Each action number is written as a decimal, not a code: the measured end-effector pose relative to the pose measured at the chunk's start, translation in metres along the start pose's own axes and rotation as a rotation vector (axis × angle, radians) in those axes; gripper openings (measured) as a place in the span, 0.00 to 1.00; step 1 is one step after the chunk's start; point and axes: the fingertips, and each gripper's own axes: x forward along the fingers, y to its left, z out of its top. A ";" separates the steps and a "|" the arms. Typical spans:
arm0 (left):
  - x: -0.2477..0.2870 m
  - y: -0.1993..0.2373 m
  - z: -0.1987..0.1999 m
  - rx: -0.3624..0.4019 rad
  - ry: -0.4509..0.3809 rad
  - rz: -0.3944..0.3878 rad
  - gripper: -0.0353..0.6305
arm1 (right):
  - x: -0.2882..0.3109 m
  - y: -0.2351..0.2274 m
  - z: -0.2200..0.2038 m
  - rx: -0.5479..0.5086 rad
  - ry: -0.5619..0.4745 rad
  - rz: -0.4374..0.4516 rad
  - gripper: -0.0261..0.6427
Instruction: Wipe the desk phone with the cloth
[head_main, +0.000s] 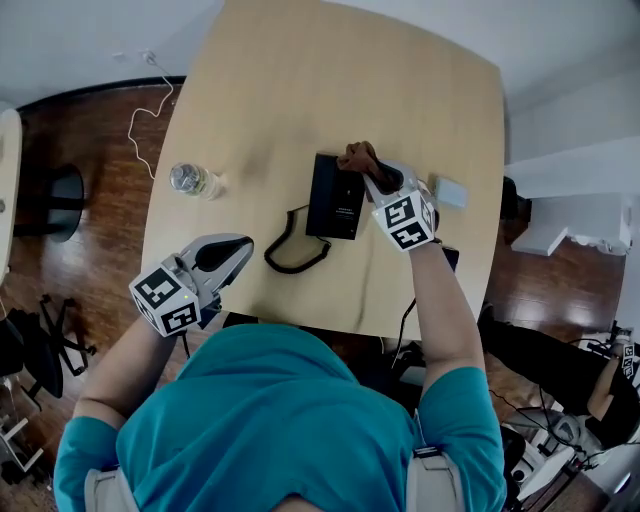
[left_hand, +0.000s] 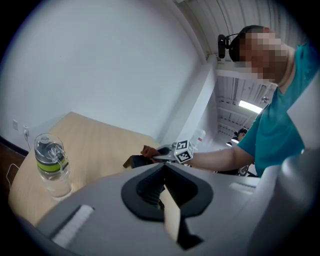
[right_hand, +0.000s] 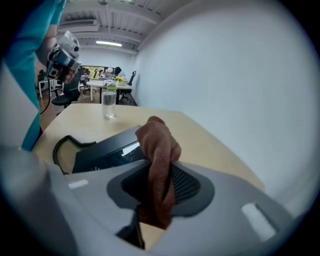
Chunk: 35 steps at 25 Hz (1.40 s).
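A black desk phone (head_main: 336, 196) lies mid-table with its curled cord (head_main: 290, 250) looping toward me; it also shows in the right gripper view (right_hand: 107, 150) and far off in the left gripper view (left_hand: 136, 161). My right gripper (head_main: 372, 172) is shut on a brown cloth (right_hand: 157, 165), which bunches over the phone's far right corner (head_main: 358, 155). My left gripper (head_main: 232, 253) hovers near the table's front left edge, away from the phone, jaws shut with nothing between them (left_hand: 164, 192).
A clear water bottle (head_main: 195, 181) stands left of the phone (left_hand: 51, 165). A small grey box (head_main: 451, 192) sits at the right of the wooden table (head_main: 300, 80). A white cable (head_main: 145, 110) hangs off the left edge. Dark floor surrounds the table.
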 end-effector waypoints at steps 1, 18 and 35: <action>-0.002 0.000 0.000 -0.002 -0.002 0.003 0.06 | -0.001 0.007 -0.005 0.000 0.004 0.009 0.21; -0.013 0.004 0.002 -0.015 -0.029 0.010 0.06 | -0.044 0.100 -0.012 0.112 -0.102 0.113 0.20; -0.022 0.016 0.000 -0.048 -0.047 0.037 0.06 | -0.030 0.181 -0.052 -0.099 0.100 0.332 0.21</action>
